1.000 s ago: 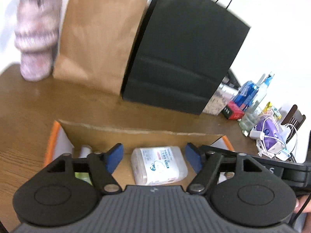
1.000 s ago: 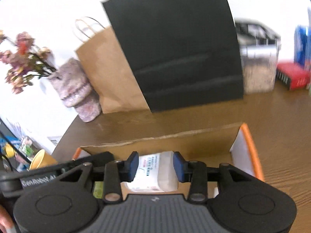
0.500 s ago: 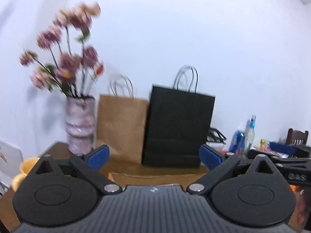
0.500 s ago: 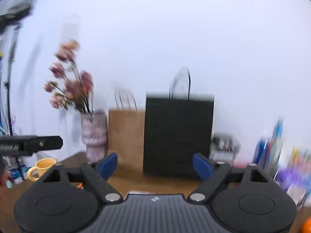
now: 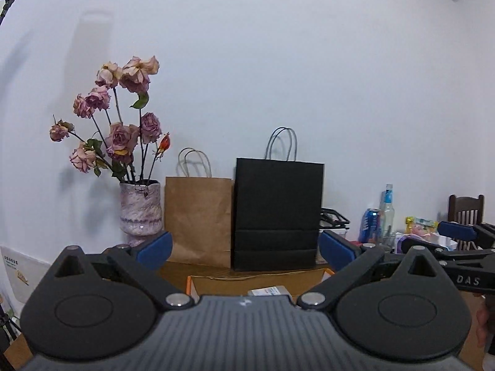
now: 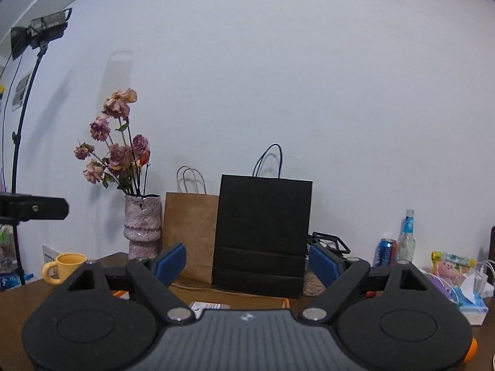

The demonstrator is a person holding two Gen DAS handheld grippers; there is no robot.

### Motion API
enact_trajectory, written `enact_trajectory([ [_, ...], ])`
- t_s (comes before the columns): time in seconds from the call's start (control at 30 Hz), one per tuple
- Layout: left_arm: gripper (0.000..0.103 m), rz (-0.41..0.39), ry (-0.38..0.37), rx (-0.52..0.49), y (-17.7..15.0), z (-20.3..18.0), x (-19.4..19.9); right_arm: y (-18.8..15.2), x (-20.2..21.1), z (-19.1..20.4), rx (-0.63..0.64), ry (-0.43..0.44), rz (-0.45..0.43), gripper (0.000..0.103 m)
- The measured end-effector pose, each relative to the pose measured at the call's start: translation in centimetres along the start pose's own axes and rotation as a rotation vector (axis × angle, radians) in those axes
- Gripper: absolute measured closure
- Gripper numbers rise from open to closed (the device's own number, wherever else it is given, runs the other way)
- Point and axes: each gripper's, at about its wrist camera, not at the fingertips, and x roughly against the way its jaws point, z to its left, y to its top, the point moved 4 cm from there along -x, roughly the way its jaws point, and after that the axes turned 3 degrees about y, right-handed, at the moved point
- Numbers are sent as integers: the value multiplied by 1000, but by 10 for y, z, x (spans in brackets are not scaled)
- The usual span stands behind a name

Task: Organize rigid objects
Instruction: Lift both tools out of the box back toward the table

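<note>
Cardboard box (image 5: 260, 279) low on tabletop (image 6: 21, 300); left gripper (image 5: 244, 249) and right gripper (image 6: 247, 261) fingers spread, empty. Advice: tilt down, re-sight box before next pick.

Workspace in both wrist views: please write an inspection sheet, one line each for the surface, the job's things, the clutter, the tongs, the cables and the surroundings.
Surface: brown wooden table.
Job's things: cardboard box with an orange edge; a white labelled pack lies inside.
Clutter: brown paper bag, black paper bag, vase of dried roses, yellow mug, blue can, clear bottle, snack packets.
Tongs: left tongs open, nothing between; right tongs open, nothing between.
Cables: white charger cables at the right edge.
Surroundings: white wall, lamp on a stand, wooden chair.
</note>
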Motion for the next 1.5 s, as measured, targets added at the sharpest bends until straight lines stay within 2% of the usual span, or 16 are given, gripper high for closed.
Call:
enact_trajectory([
  [0.1,0,12,-30,-11,-9,-2,20,-7,19,-2,-13,1,4,16],
  [0.17,0,-8,-37,-41,-17,-4,41,-17,39,-1,-10,3,-1,16],
  [0.33,0,-54,-6,-105,-50,-8,102,-52,103,7,56,8,-5,16],
  [0.47,0,12,-15,-116,-94,-13,150,-79,156,20,60,31,18,16],
  [0.53,0,17,-1,-129,-113,-16,176,-92,183,29,48,36,34,16],
  [0.63,0,15,38,-118,-139,-17,218,-118,230,45,37,-39,26,14],
  [0.67,0,21,56,-101,-148,-16,230,-129,245,49,9,-52,15,10],
  [0.73,0,57,65,-65,-162,-15,244,-145,263,53,-57,-56,33,9],
  [0.8,0,89,-11,-115,-165,-23,243,-155,267,58,-69,-17,60,9],
  [0.83,0,79,-17,-148,-162,-26,240,-155,265,60,-48,-2,63,9],
  [0.93,0,38,50,-140,-159,-28,236,-154,261,61,-38,-33,46,9],
  [1.03,0,77,34,-109,-168,-28,229,-160,257,59,-88,-12,63,9],
  [1.13,0,108,42,-145,-179,-30,218,-170,248,60,-77,-15,98,10],
  [1.33,0,219,51,-129,-187,-27,172,-178,214,57,-75,16,172,12],
  [1.4,0,246,66,-132,-183,-25,149,-173,197,51,-81,25,185,13],
  [1.5,0,293,59,-77,-174,-18,106,-162,166,40,-79,45,202,16],
])
